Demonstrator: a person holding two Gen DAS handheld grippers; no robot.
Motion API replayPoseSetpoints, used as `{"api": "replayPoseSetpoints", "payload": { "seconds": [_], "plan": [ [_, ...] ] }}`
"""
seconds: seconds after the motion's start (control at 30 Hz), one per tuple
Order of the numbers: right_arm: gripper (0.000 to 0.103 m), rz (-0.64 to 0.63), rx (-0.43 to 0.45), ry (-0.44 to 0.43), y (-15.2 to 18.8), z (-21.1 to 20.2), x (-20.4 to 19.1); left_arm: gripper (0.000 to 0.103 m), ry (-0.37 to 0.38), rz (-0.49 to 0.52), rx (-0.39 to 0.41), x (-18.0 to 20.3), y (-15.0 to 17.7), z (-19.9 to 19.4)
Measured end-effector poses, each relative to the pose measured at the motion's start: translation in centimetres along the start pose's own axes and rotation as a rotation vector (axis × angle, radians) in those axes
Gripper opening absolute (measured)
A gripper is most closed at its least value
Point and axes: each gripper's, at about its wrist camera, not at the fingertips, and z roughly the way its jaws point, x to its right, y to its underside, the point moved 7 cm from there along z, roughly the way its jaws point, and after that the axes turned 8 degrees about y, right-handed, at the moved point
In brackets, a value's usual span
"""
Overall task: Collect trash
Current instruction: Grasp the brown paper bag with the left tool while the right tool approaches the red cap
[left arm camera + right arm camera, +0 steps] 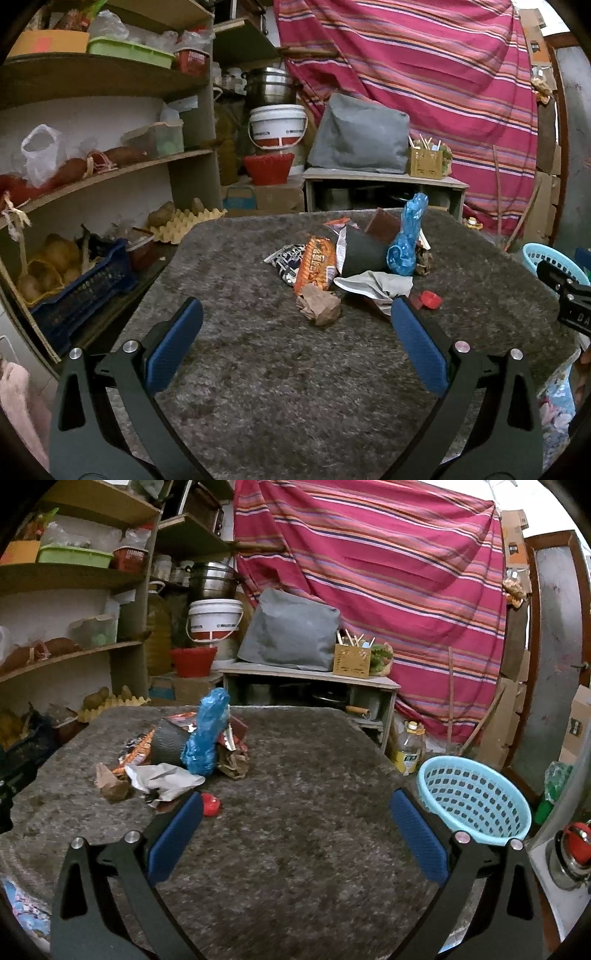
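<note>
A heap of trash lies on the grey felt table (258, 369): an orange snack wrapper (314, 266), a crumpled brown paper (319, 304), white paper (373, 284), a blue plastic wrapper (406, 240), a dark cup (364, 254) and a red cap (430, 299). My left gripper (295, 314) is open, just short of the brown paper. My right gripper (295, 805) is open to the right of the heap; the red cap (211, 805) lies by its left finger. The blue wrapper (205, 738) stands upright. A light blue perforated basket (476, 805) sits at the table's right edge.
Wooden shelves (110, 173) with bags, potatoes and a blue crate (85, 291) stand on the left. Behind the table are a low cabinet (310, 686) with a grey cushion, buckets and a striped red cloth (369, 572). An oil bottle (408, 749) stands on the floor.
</note>
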Motion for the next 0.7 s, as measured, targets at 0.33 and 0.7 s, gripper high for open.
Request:
{"api": "replayPoseSetpoints", "payload": {
  "seconds": [0.33,0.7],
  "plan": [
    [0.099,-0.011,-0.014,0.005,-0.3,2.4,-0.5,0.098,0.049,-0.026,-0.072,-0.4,0.2,3.9],
    [0.099,-0.022,-0.133,-0.011,0.8,7.3,-1.5,0.098,0.057,-0.039,-0.142,-0.7,0.8,8.8]
  ]
}}
